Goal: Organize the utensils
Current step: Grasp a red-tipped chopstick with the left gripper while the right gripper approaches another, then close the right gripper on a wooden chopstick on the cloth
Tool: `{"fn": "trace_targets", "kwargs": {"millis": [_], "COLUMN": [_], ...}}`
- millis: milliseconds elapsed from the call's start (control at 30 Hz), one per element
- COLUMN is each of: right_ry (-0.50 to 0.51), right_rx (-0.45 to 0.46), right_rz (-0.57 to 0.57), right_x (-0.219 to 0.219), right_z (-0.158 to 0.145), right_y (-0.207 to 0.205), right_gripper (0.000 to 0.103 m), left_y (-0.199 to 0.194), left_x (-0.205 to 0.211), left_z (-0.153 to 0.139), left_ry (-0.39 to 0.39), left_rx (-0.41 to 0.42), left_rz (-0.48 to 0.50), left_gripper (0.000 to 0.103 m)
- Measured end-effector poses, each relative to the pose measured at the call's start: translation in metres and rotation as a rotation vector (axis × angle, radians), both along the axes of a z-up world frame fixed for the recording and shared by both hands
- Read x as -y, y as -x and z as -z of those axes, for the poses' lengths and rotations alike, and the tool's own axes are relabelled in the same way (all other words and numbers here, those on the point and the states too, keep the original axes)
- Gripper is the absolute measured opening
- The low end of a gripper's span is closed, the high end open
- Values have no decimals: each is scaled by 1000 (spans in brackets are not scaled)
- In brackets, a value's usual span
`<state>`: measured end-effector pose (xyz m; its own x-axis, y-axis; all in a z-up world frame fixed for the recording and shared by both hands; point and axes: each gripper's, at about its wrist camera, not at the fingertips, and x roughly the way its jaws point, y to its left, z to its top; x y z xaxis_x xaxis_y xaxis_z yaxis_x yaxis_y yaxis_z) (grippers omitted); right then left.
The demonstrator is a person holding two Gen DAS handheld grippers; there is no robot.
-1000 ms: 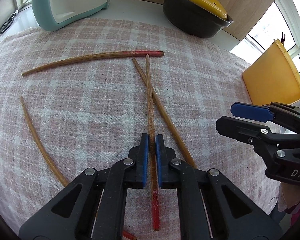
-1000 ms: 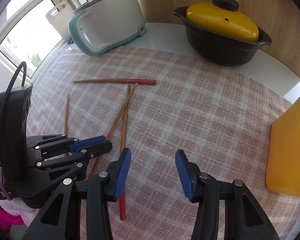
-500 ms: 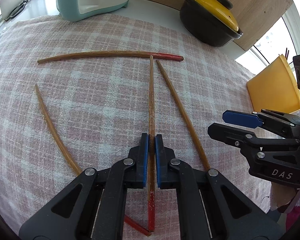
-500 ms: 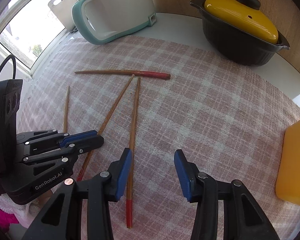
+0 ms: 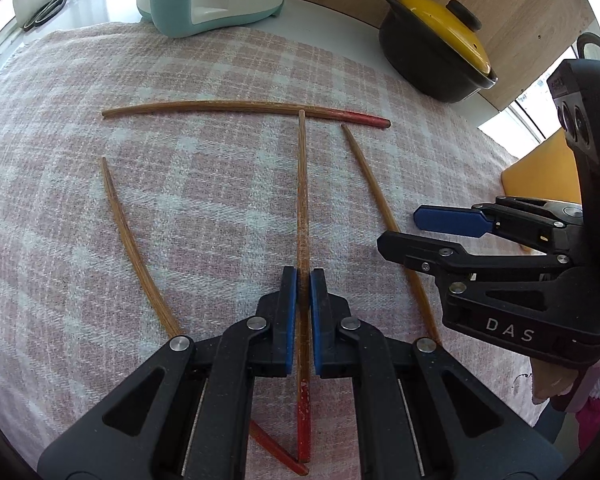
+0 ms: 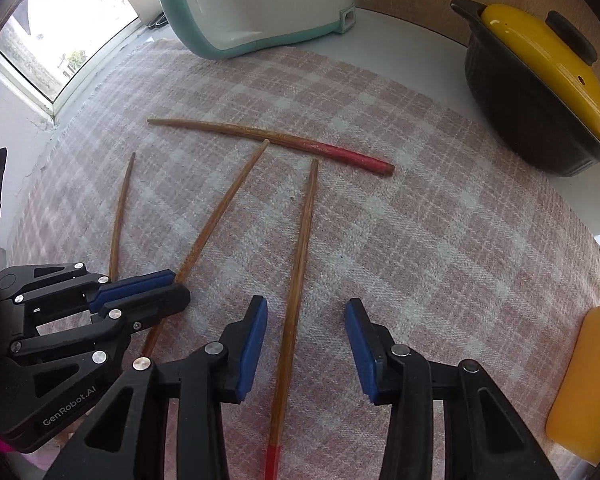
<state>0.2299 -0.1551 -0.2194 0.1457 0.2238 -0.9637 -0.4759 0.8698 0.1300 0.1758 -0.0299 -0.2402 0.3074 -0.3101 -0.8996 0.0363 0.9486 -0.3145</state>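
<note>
The left gripper (image 5: 303, 280) is clamped on a wooden chopstick (image 5: 302, 208) with a red end, which is pinched between its blue pads (image 5: 290, 312) and runs straight ahead over the cloth. The right gripper (image 6: 306, 320) is held just beside it, pointing steeply down; its jaws have just been closing but are seen apart, and a second chopstick (image 6: 300, 264) lies between them on the cloth, touched by neither pad. In the left wrist view the right gripper (image 5: 396, 226) is seen above that same chopstick (image 5: 374, 200).

A third chopstick (image 5: 132, 248) lies on the far side of the left gripper, its red end tucked under the fingers close to the clamped one's end. A fourth chopstick (image 5: 244, 109) lies crosswise beyond the tips of the others; the clamped one's tip is just at it.

All four rest on a pink checked cloth (image 6: 420, 220). Behind the cloth, a teal and white appliance (image 6: 260, 8) and a dark pot with a yellow lid (image 6: 540, 84) stand on the white counter. A yellow container (image 6: 588, 384) stands at the cloth's right edge.
</note>
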Motion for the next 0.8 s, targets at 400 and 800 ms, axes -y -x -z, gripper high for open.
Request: {"fn": "trace_targets", "kwargs": {"millis": [400, 800], "right_ry": [122, 57], "right_rx": [37, 21], "right_rz": [-49, 32], "right_x": [-31, -21], "right_z": [4, 2], "right_y": [-8, -10], "right_gripper": [32, 4], "left_y": [5, 3], "left_x": [-21, -26], "left_z": [0, -9], "left_ry": [35, 48], "left_rx": [-5, 16], "left_rz": [-33, -58], "left_gripper": [4, 4]}}
